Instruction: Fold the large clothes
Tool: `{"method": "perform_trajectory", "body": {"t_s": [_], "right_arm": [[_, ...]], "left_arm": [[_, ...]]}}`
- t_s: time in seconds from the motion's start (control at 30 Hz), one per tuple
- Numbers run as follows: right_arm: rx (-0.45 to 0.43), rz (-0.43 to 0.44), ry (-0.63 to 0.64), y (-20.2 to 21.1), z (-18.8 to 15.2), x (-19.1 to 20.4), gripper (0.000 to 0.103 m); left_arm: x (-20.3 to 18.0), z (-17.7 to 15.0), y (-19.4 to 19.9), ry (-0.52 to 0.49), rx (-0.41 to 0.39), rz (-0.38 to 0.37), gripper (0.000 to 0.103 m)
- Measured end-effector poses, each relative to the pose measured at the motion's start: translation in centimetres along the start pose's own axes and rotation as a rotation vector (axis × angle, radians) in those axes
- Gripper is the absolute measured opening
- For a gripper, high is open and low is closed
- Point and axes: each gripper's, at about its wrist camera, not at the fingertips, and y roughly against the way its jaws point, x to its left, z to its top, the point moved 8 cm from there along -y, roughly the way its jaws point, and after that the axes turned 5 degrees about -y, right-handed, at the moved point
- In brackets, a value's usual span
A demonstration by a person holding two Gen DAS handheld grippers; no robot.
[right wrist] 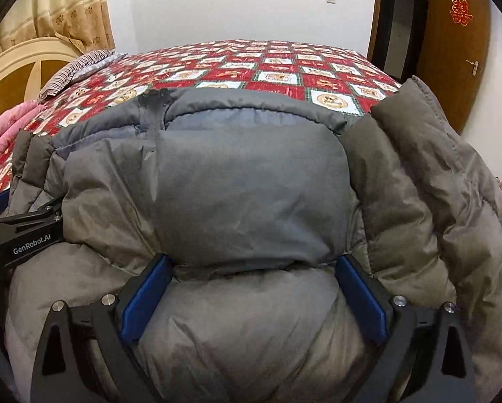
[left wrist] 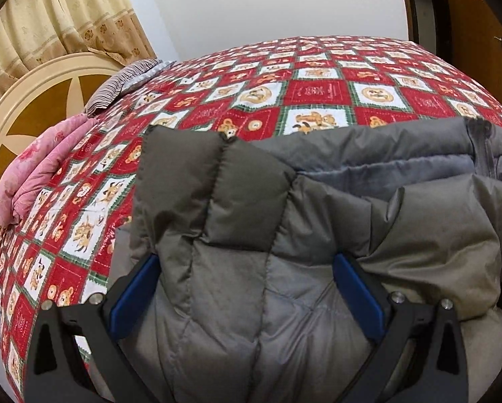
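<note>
The grey puffer jacket (left wrist: 318, 235) fills the lower half of both frames, bunched on the bed (left wrist: 284, 77) (red checked quilt). The left tongs (left wrist: 247, 288) stand wide, jacket padding bulging between their blue pads; the right tongs (right wrist: 254, 292) likewise straddle a fold.

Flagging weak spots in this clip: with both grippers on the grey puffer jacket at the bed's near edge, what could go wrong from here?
1. Both the left gripper and the right gripper straddle thick padding of the puffer jacket with jaws wide, so a grip may slip off the slick fabric.
2. The sleeve bulges loosely at the right and may flop out of the fold.
3. The jacket sits at the edge of the bedspread and could slide off.
</note>
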Motion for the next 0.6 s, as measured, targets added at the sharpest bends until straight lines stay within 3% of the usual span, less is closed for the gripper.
{"method": "perform_trajectory", "body": {"t_s": [0.6], "right_arm": [[0.027,-0.028,0.017,-0.75,-0.29,0.1,0.101]], "left_arm": [[0.05,0.02,-0.13,-0.017,0.0,0.012,0.103]]}}
